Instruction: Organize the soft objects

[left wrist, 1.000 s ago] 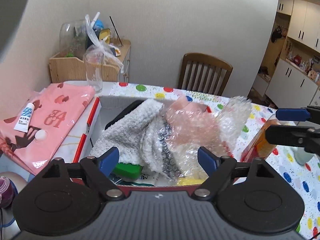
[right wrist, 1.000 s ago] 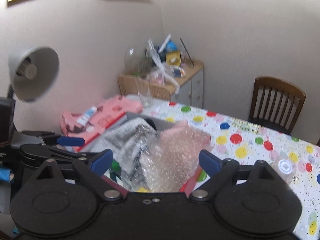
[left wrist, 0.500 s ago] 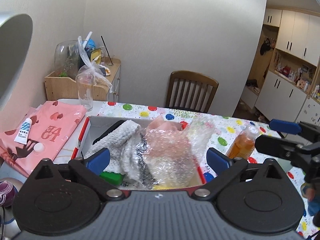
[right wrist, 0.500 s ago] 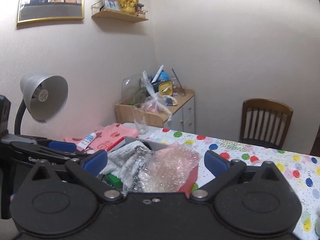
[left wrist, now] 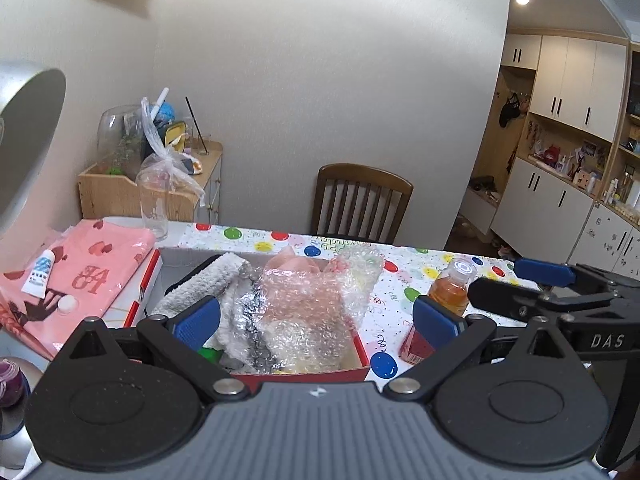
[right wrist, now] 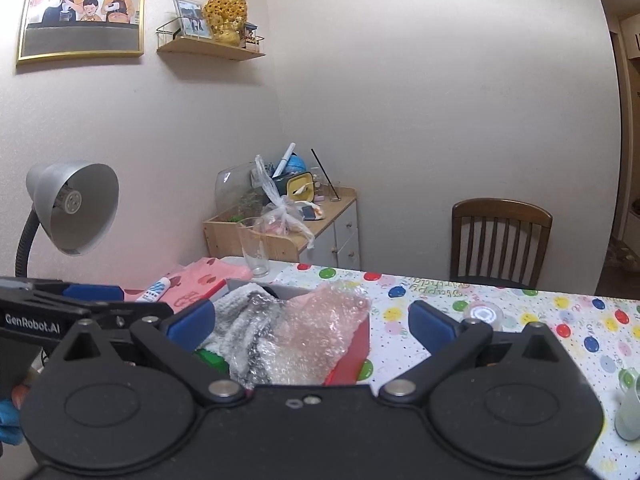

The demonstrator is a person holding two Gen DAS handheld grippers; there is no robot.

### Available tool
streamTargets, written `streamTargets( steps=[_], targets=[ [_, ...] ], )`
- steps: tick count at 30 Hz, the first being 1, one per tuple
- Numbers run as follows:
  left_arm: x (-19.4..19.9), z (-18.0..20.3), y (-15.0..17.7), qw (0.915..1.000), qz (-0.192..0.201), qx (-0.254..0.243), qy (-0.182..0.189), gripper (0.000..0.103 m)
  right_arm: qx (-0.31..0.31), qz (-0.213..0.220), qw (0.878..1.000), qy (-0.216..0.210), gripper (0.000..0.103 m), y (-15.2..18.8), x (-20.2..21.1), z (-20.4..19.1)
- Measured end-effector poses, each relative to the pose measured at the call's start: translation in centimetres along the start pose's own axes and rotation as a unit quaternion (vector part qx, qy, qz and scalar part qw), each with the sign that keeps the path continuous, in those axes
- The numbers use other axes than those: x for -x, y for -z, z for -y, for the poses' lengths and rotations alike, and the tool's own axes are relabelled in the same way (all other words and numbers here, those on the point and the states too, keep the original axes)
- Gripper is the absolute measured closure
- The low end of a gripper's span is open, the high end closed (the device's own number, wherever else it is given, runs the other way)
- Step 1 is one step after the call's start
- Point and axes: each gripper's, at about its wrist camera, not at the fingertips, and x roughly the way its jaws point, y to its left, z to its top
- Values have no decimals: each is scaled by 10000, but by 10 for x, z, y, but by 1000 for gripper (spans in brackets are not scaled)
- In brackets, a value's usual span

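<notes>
The soft things are sitting heaped in a red box [left wrist: 356, 364] on the dotted tablecloth [left wrist: 404, 280]: a white towel [left wrist: 204, 284] is lying at the left, and bubble wrap [left wrist: 316, 300] is spilling over the pink cloth [left wrist: 292, 260] and the box's right rim. Both grippers are hanging above the box's near side, apart from its contents. The left gripper [left wrist: 316, 318] is standing spread wide, its jaws having just been opening, with nothing between them. The right gripper [right wrist: 310, 318] is likewise gaping empty after opening. An orange bottle [left wrist: 452, 288] is standing just right of the box. To the left, a pink bag [left wrist: 88, 276] is carrying a small tube [left wrist: 40, 270]. A glass [left wrist: 154, 204] is standing behind it, and a chair [left wrist: 360, 204] is waiting at the table's far side.
</notes>
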Motion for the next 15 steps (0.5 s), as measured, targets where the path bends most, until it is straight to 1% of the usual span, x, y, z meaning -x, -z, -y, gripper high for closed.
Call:
streamTargets(
  steps=[9,15],
  targets=[
    [7,11,3,9998,87,-189,33,0,-50,-14,10000,35,0,5,6,0],
    [8,12,3,9997,93,-204,17,0,-57,-11,10000,39,0,6,7,-1]
  ],
)
